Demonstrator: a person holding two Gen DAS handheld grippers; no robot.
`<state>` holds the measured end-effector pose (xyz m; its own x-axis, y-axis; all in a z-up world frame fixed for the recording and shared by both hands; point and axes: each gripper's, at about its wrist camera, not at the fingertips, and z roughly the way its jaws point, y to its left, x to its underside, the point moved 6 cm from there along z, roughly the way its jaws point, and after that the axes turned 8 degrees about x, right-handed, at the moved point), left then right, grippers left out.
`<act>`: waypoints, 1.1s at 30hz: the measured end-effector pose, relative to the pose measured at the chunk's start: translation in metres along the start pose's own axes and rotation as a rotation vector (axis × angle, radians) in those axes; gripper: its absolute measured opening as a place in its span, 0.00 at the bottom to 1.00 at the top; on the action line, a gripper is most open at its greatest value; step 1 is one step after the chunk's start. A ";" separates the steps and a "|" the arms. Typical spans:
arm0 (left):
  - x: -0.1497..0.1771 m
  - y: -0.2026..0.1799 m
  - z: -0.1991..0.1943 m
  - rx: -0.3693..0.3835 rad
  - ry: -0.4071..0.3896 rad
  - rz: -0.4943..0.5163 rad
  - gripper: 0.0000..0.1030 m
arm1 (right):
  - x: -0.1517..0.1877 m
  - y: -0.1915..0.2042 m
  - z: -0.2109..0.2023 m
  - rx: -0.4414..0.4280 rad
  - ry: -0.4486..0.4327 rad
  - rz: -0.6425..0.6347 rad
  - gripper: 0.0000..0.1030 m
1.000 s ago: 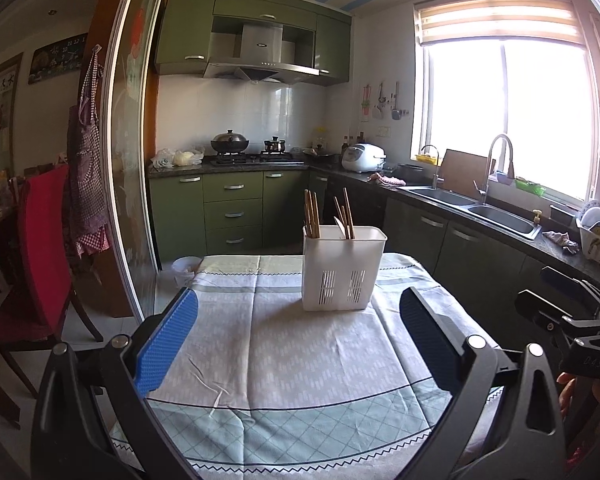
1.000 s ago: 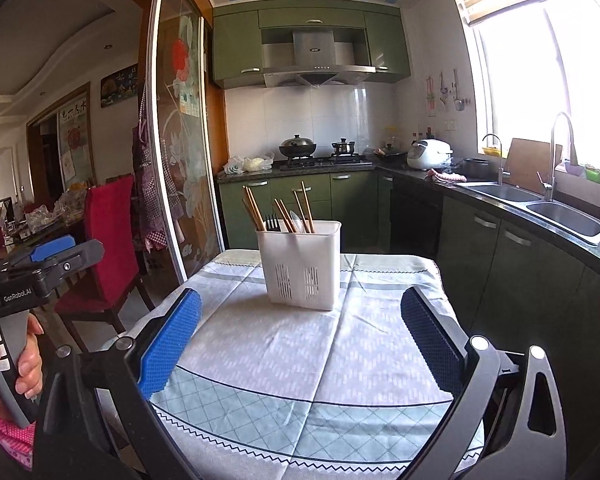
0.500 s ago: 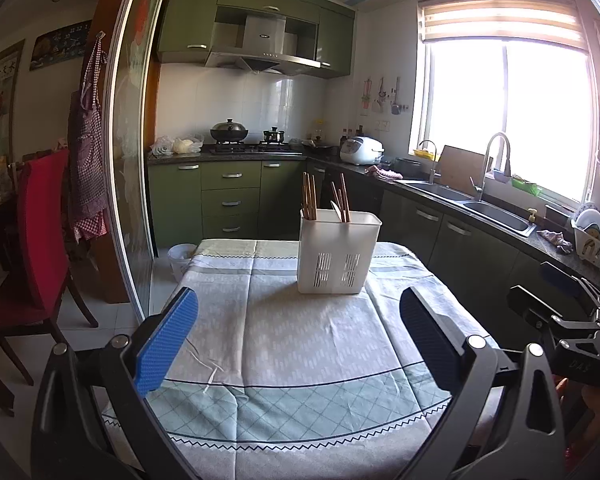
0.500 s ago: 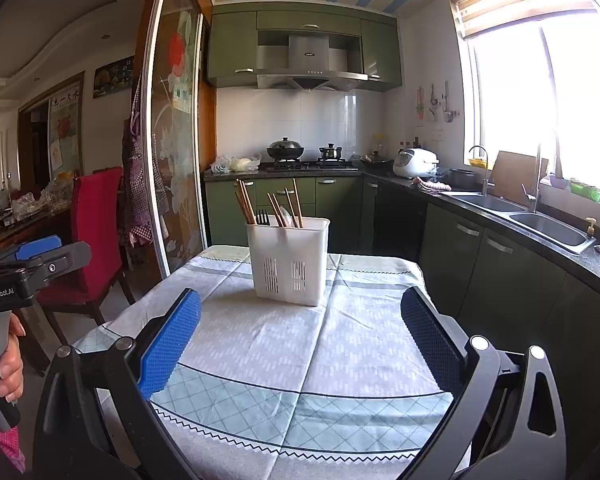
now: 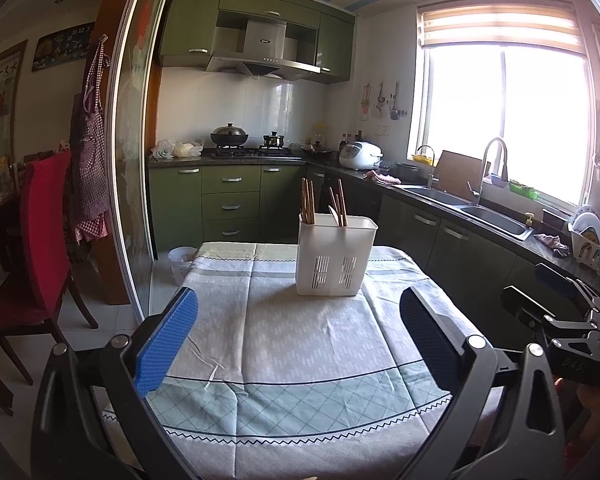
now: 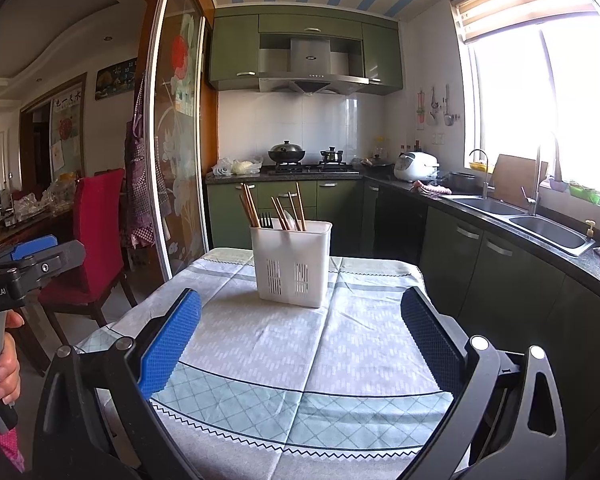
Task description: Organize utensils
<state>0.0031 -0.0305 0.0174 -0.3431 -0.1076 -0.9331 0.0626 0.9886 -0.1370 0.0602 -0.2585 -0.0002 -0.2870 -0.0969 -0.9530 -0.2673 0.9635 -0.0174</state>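
A white utensil holder (image 5: 335,256) is seen standing upright toward the far end of a cloth-covered table (image 5: 300,364), with wooden chopsticks (image 6: 249,205) and a black fork (image 6: 265,219) held inside it, along with what may be a pale spoon. The left gripper (image 5: 298,338) and the right gripper (image 6: 300,338) are held over the near end of the table, well short of the holder, jaws spread wide and nothing gripped between them.
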 end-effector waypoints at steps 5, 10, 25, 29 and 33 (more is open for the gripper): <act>0.001 -0.002 -0.002 0.008 -0.005 0.003 0.93 | 0.001 -0.001 0.000 -0.001 0.000 0.002 0.96; 0.003 -0.004 0.000 0.019 0.003 -0.004 0.93 | 0.001 -0.002 0.001 -0.002 0.003 0.002 0.96; 0.005 -0.004 0.001 0.008 0.002 -0.002 0.93 | 0.004 0.000 0.001 -0.004 0.008 -0.003 0.96; 0.005 -0.003 0.000 0.005 0.002 0.001 0.93 | 0.004 0.000 0.001 -0.005 0.008 -0.004 0.96; 0.005 -0.004 0.001 0.004 0.004 0.002 0.93 | 0.004 0.000 0.001 -0.006 0.008 -0.005 0.96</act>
<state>0.0015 -0.0346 0.0127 -0.3467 -0.1053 -0.9320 0.0672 0.9883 -0.1366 0.0596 -0.2583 -0.0046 -0.2930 -0.1035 -0.9505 -0.2741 0.9615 -0.0202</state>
